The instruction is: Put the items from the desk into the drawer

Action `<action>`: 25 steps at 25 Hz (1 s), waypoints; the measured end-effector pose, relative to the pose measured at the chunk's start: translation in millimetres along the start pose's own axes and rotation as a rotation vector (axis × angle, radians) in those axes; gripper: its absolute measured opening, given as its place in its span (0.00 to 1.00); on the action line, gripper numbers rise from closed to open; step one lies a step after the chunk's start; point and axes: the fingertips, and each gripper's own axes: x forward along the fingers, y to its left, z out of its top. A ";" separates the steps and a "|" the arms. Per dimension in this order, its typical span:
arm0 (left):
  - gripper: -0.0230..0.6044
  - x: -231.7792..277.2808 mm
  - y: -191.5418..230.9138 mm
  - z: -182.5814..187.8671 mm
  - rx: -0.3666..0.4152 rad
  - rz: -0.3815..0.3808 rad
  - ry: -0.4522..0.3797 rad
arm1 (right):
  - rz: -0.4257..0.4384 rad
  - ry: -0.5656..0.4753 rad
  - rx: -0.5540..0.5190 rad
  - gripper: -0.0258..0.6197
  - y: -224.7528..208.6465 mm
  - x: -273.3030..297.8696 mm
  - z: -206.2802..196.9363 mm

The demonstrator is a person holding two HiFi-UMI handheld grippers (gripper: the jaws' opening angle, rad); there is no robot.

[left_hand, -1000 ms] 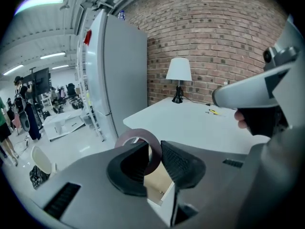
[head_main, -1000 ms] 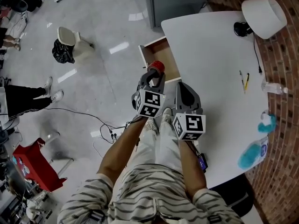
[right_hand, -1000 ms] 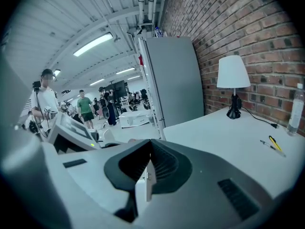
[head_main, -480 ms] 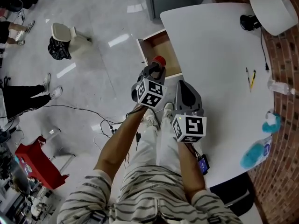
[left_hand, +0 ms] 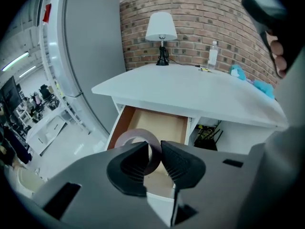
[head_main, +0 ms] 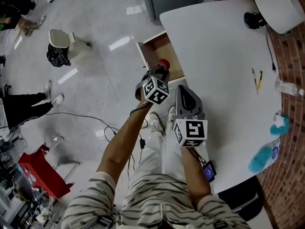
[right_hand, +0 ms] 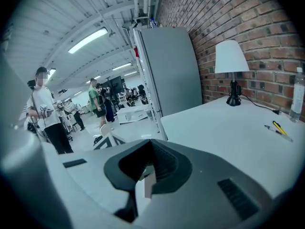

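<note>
My left gripper is shut on a roll of tape, red in the head view. It points steeply down over the front of the open wooden drawer. In the left gripper view the tape ring sits clamped between the two dark pads, with the drawer's bare bottom just beyond it. My right gripper hangs over the white desk's near edge, and its jaws are shut with nothing between them.
On the desk's right side lie two pens, a clear bottle, a blue cloth and a blue pouch. A lamp stands at the back. A grey cabinet rises left of the drawer. Cables cross the floor.
My left gripper has sunk and tipped further down with the tape, closing on the open drawer. The right gripper has dropped slightly by the desk edge.
</note>
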 end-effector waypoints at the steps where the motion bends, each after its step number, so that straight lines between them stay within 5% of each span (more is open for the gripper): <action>1: 0.17 4.6 0.7 -0.6 0.013 -0.005 0.004 | 0.000 0.004 0.002 0.06 -1.2 2.7 -0.9; 19: 0.17 84.7 -3.1 -46.9 0.219 -0.138 0.174 | 0.044 0.096 0.008 0.06 -5.4 47.3 -24.1; 25: 0.17 105.1 -9.6 -65.1 0.211 -0.191 0.228 | 0.058 0.099 -0.011 0.06 -5.7 55.0 -21.7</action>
